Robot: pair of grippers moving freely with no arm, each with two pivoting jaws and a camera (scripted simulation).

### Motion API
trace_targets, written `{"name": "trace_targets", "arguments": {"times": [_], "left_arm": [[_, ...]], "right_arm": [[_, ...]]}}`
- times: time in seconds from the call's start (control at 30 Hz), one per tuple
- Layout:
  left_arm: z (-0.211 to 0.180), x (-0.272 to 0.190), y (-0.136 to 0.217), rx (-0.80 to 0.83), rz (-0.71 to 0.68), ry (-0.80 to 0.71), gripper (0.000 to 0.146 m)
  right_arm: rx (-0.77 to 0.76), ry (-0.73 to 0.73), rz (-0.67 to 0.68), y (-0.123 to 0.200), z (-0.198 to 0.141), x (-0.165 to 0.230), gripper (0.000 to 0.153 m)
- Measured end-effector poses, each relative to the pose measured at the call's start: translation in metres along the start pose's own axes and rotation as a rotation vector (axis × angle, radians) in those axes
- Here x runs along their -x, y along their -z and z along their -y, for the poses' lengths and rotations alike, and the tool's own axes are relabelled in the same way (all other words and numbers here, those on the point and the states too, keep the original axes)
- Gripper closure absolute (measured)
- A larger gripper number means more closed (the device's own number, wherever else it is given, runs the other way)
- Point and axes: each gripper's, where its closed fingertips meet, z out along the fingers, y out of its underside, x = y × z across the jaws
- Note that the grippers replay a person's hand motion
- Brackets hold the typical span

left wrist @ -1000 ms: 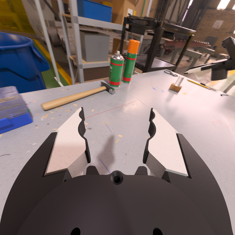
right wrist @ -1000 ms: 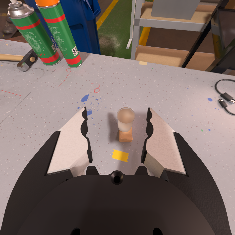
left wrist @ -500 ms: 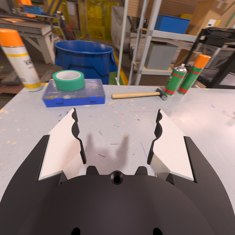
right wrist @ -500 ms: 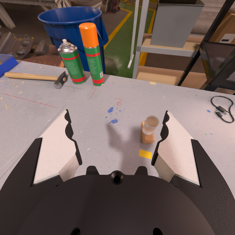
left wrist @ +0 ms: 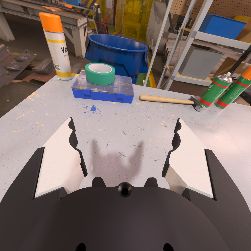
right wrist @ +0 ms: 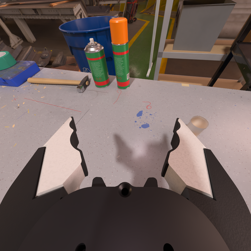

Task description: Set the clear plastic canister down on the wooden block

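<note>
The clear plastic canister (right wrist: 197, 125) shows in the right wrist view, just beyond the tip of my right finger; its lower part and the wooden block under it are hidden behind that finger. My right gripper (right wrist: 125, 119) is open and empty, off to the left of the canister, over the grey table (right wrist: 122, 101). My left gripper (left wrist: 125, 119) is open and empty above the table (left wrist: 40, 115); neither canister nor block shows in its view.
A hammer (right wrist: 58, 82) and two green spray cans (right wrist: 98, 65) stand at the table's far edge. A blue parts box (left wrist: 103, 91) carries a green tape roll (left wrist: 100, 73), beside a white spray can (left wrist: 57, 46). A blue bin (left wrist: 116, 54) stands behind the table.
My right gripper has backed off and swung left, so the canister on its block slid from between the fingers to behind the right finger. My left gripper has turned left and opened wider.
</note>
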Motion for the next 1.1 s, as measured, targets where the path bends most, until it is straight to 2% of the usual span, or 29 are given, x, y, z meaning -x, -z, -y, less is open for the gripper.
{"name": "trace_targets", "arguments": {"times": [0.4,1.1], "left_arm": [[-0.015,0.020,0.001,0.035,0.039,0.030,0.003],[-0.025,0.018,-0.006,0.064,0.027,0.024,0.004]], "right_arm": [[0.016,-0.007,-0.003,-0.008,-0.014,0.002,0.014],[0.043,-0.028,0.001,-0.014,-0.032,0.002,0.015]]}}
